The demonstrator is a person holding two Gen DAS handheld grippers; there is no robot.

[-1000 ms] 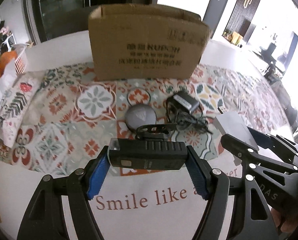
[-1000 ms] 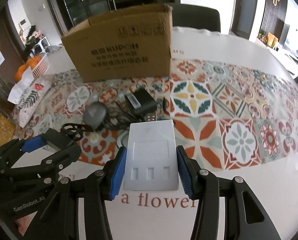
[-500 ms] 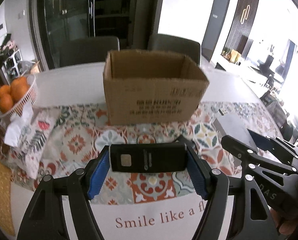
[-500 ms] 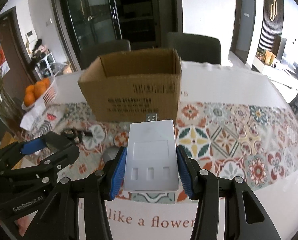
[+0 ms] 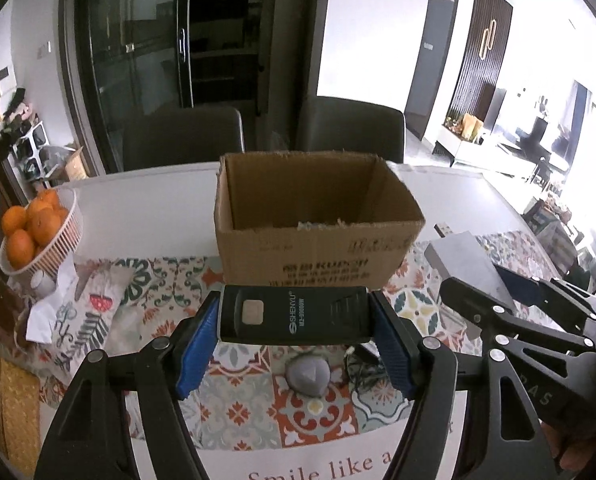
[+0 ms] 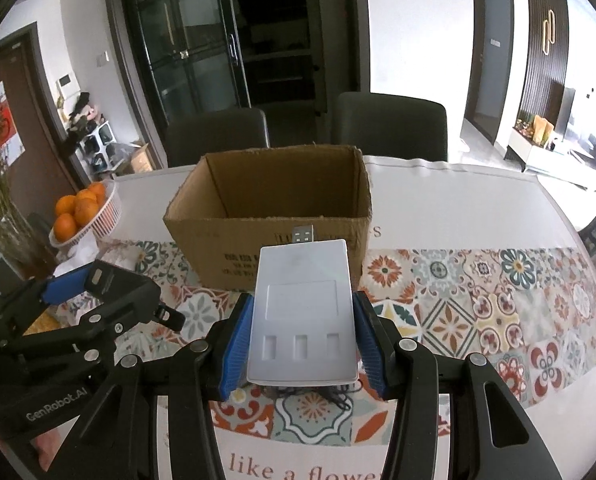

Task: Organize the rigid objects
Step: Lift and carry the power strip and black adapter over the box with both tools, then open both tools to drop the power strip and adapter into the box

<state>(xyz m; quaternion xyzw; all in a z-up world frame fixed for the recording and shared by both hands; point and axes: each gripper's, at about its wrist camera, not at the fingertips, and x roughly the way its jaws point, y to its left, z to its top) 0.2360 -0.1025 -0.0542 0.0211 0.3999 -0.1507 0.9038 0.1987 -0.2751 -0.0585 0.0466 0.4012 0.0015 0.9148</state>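
Observation:
My left gripper [image 5: 296,334] is shut on a black rectangular device [image 5: 294,314] held crosswise, raised above the patterned table runner. My right gripper [image 6: 302,340] is shut on a white flat box with a USB plug [image 6: 302,312], held lengthwise. An open brown cardboard box [image 5: 318,220] stands on the table just beyond both grippers; it also shows in the right wrist view [image 6: 274,216]. Its inside looks empty. A grey round object [image 5: 307,374] and a black cable [image 5: 362,364] lie on the runner below the left gripper.
A white basket of oranges [image 5: 38,232] stands at the table's left, with a patterned cloth [image 5: 86,312] beside it. Two dark chairs [image 6: 390,128] stand behind the table. A vase with dried stems [image 6: 2,216] is at the far left.
Both grippers have risen with their objects held, and now look over the rim into the cardboard box. The grey round object and cable now lie below the left gripper.

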